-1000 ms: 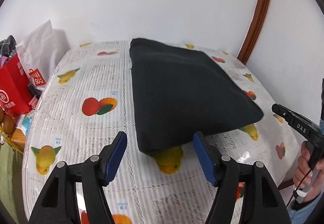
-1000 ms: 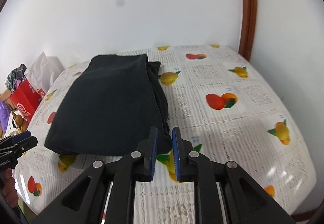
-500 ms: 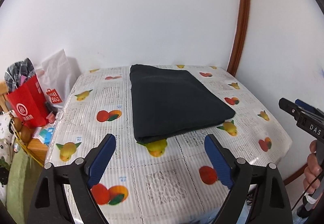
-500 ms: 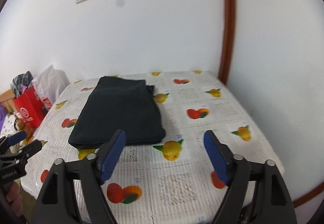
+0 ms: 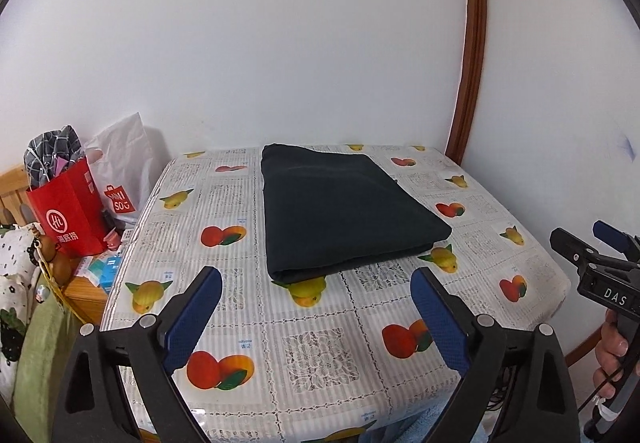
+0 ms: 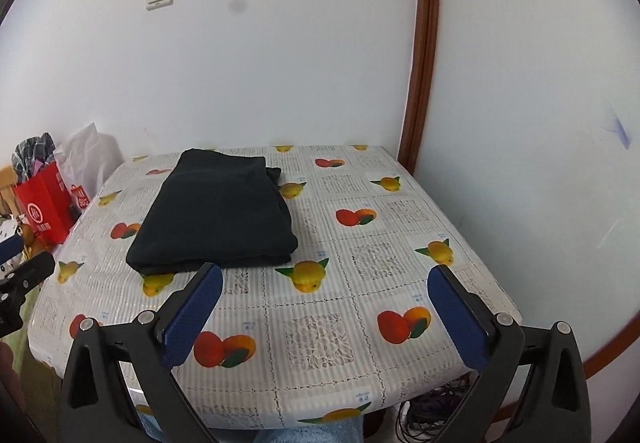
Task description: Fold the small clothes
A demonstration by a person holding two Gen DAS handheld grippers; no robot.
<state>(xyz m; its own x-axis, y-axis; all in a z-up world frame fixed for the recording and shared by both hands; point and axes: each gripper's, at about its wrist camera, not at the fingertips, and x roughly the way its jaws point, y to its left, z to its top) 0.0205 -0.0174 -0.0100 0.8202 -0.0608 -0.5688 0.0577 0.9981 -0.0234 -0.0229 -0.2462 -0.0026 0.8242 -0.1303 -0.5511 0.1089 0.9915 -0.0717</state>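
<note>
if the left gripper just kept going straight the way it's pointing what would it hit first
Probably the near folded edge of the dark folded garment. The left gripper stands open and empty, aimed down at it; it might meet the fruit-print tablecloth just short, since depth is unclear.

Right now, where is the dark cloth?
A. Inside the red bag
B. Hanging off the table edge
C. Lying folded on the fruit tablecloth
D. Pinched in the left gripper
C: the dark cloth lies folded flat on the fruit tablecloth, and both the left gripper and the right gripper are open and empty in front of it.
</note>
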